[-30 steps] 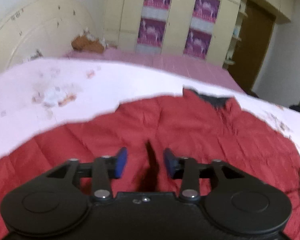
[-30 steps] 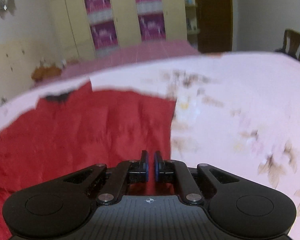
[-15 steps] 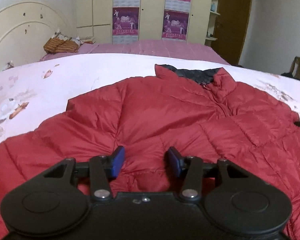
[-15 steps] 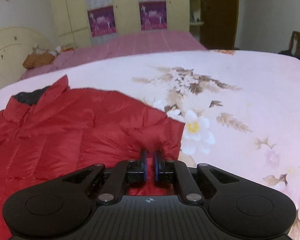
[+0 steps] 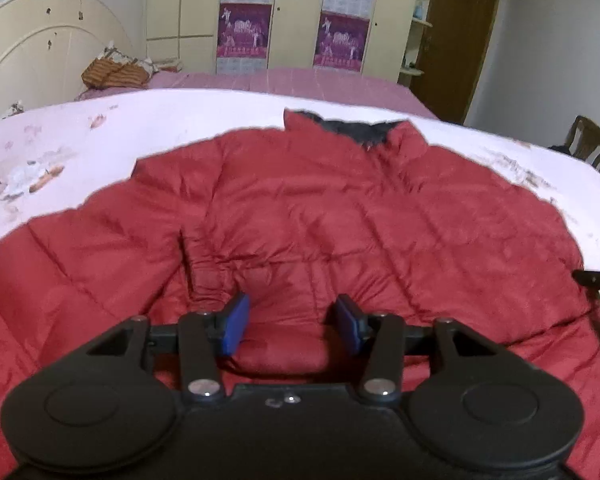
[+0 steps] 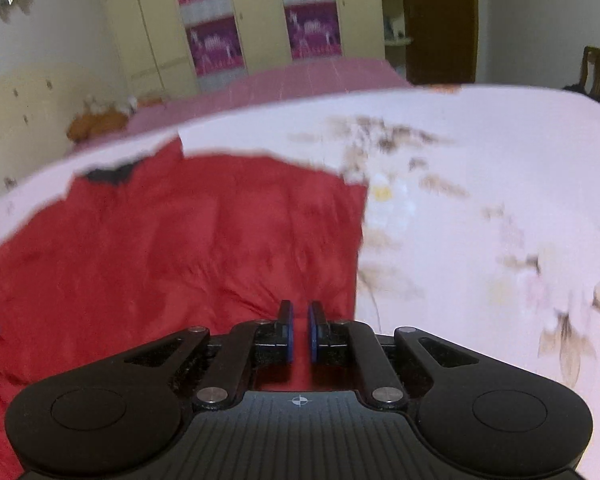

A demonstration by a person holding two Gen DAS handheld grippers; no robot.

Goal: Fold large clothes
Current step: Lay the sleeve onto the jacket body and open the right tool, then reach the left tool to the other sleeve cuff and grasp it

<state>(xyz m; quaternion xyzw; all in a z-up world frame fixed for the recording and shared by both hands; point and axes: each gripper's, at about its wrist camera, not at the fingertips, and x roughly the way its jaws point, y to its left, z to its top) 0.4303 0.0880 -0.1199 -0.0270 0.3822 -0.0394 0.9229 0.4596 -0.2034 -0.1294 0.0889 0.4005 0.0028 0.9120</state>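
A red quilted puffer jacket (image 5: 320,216) lies spread on the bed, dark collar lining (image 5: 360,130) at the far end. My left gripper (image 5: 294,320) is open just above the jacket's near part, a fold of red fabric between its blue pads without being pinched. In the right wrist view the jacket (image 6: 180,248) fills the left half, its right edge running down to my right gripper (image 6: 300,330). The right gripper's pads stand a narrow gap apart with red fabric in between; whether it grips is unclear. The right gripper's tip shows at the left view's right edge (image 5: 596,278).
The bed has a pale pink floral sheet (image 6: 480,200). Behind it is a second bed with a mauve cover (image 5: 300,80), a brown bundle (image 5: 114,70), a cream headboard (image 5: 40,48), wardrobes with purple posters (image 5: 244,28), a brown door (image 5: 464,32) and a wooden chair (image 5: 588,140).
Both views have shifted and blurred as the grippers moved. The left gripper's jaws have opened a little wider over the jacket. The right gripper stays nearly closed at the jacket's right edge.
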